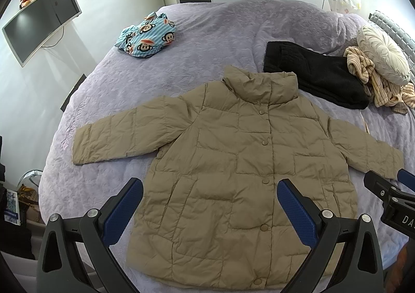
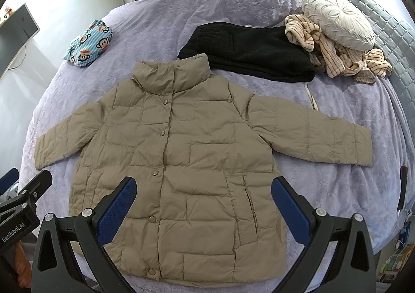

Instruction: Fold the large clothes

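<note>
A tan quilted puffer jacket (image 1: pixel 233 158) (image 2: pixel 181 147) lies flat and buttoned on the lilac bed (image 1: pixel 207 41) (image 2: pixel 160 20), front up, collar away from me, both sleeves spread out sideways. My left gripper (image 1: pixel 210 189) hovers open above the jacket's lower half, blue pads wide apart, nothing between them. My right gripper (image 2: pixel 203 189) is open too, over the lower right front near the pocket slit. The right gripper's tip (image 1: pixel 389 189) shows at the left wrist view's right edge, beside the right sleeve cuff. The left gripper (image 2: pixel 23 197) shows at the right wrist view's left edge.
A folded black garment (image 1: pixel 316 77) (image 2: pixel 249 51) lies just beyond the collar. Striped beige clothes (image 1: pixel 376 85) (image 2: pixel 337 57) and a round cream cushion (image 1: pixel 384 57) (image 2: pixel 339 20) sit at the far right. A blue monkey-print bundle (image 1: pixel 147 33) (image 2: pixel 88 42) lies far left. A wall screen (image 1: pixel 41 23) hangs left.
</note>
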The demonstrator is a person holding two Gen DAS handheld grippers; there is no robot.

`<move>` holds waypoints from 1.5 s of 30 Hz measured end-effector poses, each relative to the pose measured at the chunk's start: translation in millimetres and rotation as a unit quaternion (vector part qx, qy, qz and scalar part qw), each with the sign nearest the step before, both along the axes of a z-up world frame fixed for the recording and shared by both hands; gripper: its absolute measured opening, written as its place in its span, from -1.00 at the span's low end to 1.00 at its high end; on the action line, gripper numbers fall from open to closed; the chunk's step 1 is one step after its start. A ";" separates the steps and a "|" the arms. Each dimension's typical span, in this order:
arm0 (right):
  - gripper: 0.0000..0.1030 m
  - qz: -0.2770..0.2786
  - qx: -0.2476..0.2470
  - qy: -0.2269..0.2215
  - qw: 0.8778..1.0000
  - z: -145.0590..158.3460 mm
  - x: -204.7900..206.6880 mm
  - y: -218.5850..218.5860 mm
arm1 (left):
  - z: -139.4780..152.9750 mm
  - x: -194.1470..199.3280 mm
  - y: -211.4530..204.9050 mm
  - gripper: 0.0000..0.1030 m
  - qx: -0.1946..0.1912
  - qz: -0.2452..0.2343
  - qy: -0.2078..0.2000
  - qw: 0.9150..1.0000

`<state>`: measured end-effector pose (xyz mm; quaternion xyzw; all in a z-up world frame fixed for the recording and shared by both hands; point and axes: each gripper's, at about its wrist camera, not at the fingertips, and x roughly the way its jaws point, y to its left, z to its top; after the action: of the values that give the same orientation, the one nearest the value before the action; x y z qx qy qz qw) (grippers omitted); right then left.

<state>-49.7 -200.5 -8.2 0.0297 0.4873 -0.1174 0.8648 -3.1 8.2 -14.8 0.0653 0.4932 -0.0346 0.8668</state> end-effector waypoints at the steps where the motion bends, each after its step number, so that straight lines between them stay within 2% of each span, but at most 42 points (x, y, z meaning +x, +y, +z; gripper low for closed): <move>1: 1.00 0.000 0.000 0.000 1.000 -0.6 0.0 -0.2 | -2.0 -0.4 1.0 1.00 0.000 0.000 0.000 1.000; 25: 1.00 0.001 0.003 0.002 1.000 -3.0 -1.1 1.2 | -1.3 0.1 5.8 1.00 -0.004 -0.001 0.001 1.000; 29: 1.00 0.002 0.007 0.004 1.000 -4.4 -1.1 3.7 | 6.5 -6.6 5.5 1.00 0.015 0.000 -0.007 1.000; 30: 1.00 0.003 0.009 0.005 1.000 -4.6 -1.5 4.5 | 9.0 -8.1 5.0 1.00 0.034 0.001 -0.015 0.999; 32: 1.00 0.003 0.013 0.008 1.000 -7.2 -1.5 7.0 | 10.1 -9.2 7.0 1.00 0.047 0.002 -0.020 0.999; 34: 1.00 0.003 0.016 0.012 1.000 -7.9 -2.8 8.3 | 9.7 -9.4 11.2 1.00 0.048 0.004 -0.018 0.999; 35: 1.00 0.003 0.018 0.014 1.000 -6.9 -4.2 6.0 | 9.1 -9.1 13.7 1.00 0.044 0.007 -0.011 0.999; 36: 1.00 0.003 0.020 0.017 1.000 -9.2 -3.9 9.0 | 6.0 -7.9 18.4 1.00 0.018 0.010 0.003 1.000; 37: 1.00 0.004 0.023 0.020 1.000 -10.6 -3.6 10.5 | 4.1 -6.9 25.2 1.00 0.012 0.014 0.009 1.000; 39: 1.00 0.007 0.031 0.024 0.999 -11.2 -2.7 10.4 | -6.3 -3.6 36.1 1.00 -0.040 0.022 0.033 0.998; 43: 1.00 0.016 0.036 0.032 0.999 -18.6 1.4 27.0 | -30.6 8.6 66.6 1.00 -0.075 0.036 0.081 0.993; 45: 1.00 0.020 0.044 0.039 0.998 -24.2 5.9 32.2 | -41.9 16.1 84.3 1.00 -0.064 0.052 0.088 0.993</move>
<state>-43.8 -168.3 -32.3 0.0534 0.5261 -0.0799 0.8450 13.0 92.5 -56.7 -0.0197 0.5674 -0.0266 0.8228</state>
